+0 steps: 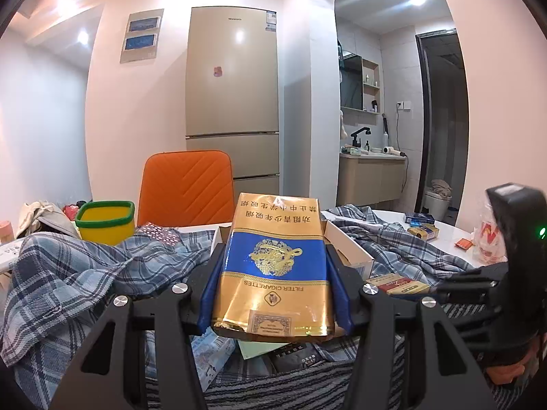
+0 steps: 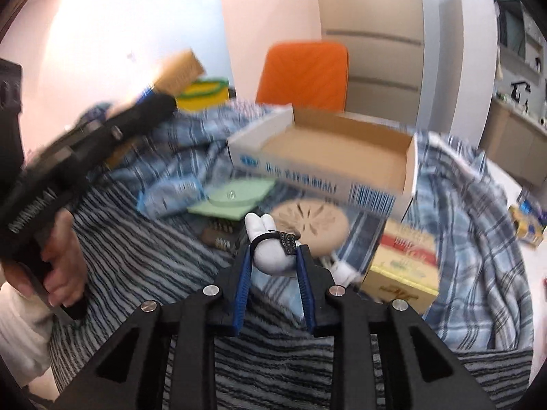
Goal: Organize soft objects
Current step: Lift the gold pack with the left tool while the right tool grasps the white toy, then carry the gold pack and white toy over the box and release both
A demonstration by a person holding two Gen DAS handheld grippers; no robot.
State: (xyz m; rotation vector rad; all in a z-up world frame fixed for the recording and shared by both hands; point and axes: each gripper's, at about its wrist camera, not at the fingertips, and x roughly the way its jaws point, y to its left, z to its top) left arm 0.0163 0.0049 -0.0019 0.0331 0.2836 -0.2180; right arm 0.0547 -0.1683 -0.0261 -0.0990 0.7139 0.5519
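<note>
While you hold both tools over the cluttered table, entries read:
Left tool: clamped on cigarette carton, raised above the plaid cloth.
Carton handling: light, stiff, glossy wrap likely slippery; grip its long sides.
Right tool: closed around white plush toy, near you, just short of the cardboard tray.
Plush handling: soft, light, squashes; hold the body.

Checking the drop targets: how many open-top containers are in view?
2. A shallow cardboard box on the plaid cloth ahead of the right tongs, and a yellow bin with a green rim far left, beside the orange chair. Clutter may hide others.
</note>
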